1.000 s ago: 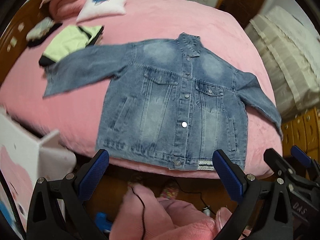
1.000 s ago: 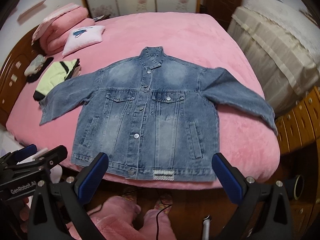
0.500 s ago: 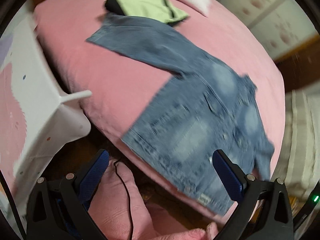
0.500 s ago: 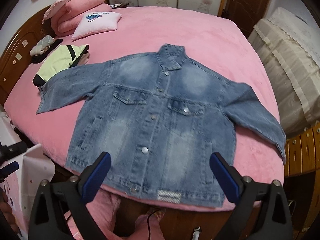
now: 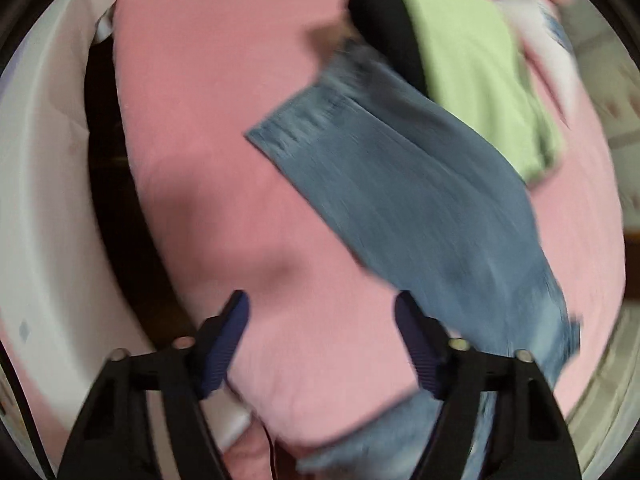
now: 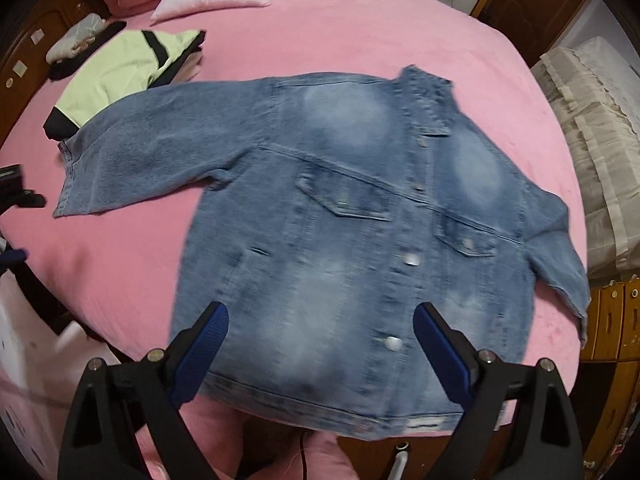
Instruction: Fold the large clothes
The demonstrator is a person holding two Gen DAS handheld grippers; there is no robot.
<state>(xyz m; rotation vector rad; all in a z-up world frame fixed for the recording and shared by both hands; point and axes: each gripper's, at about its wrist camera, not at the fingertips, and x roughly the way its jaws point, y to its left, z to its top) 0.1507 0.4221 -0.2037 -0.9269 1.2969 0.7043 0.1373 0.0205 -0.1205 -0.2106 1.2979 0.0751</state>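
The denim jacket [image 6: 360, 240] lies spread, unfolded, on the bed [image 6: 360, 32]; left gripper [image 5: 320, 344] fingers are closing over bare bedding, right gripper [image 6: 320, 344] fingers narrowing, wide, empty.

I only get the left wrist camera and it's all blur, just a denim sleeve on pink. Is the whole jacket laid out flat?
Observer: Yes. The denim jacket lies front up and buttoned on the pink bed, collar toward the far side.
Operator: What about its far side?
Observer: The second sleeve is bent down along the jacket's side, cuff near the bed's edge.
Operator: And my other hand?
Observer: The right gripper hovers above the hem, its jaws closing with no cloth between them.
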